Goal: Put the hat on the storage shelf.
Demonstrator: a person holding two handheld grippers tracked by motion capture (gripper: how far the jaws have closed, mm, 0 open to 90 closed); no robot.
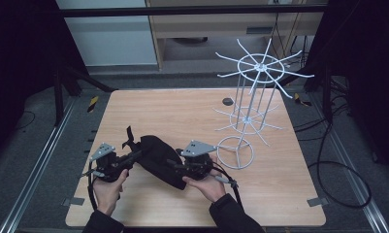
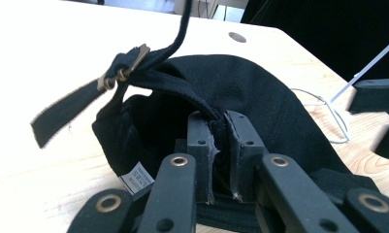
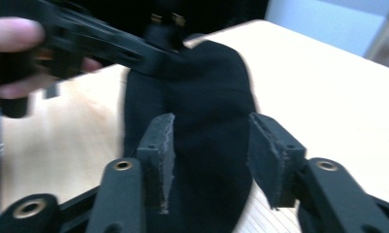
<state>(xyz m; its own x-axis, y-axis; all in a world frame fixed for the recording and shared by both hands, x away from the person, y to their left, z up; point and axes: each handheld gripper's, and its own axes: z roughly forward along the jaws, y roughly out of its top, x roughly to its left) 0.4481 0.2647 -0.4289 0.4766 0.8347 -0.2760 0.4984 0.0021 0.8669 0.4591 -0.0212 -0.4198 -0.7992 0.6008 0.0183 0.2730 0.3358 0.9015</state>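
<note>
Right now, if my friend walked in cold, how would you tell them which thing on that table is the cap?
Start at the wooden table, whose right half carries a tall white wire rack. Look left of the rack's ring base, near the person's hands: the black cap lies there between the left gripper and the right gripper. It is the soft cloth thing, with a back strap and brass buckle.

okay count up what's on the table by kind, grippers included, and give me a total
Black cap: 1
White wire rack: 1
Grippers: 2, the left gripper pinching the cap's rear edge, the right gripper open over the cap
Total: 4
</note>
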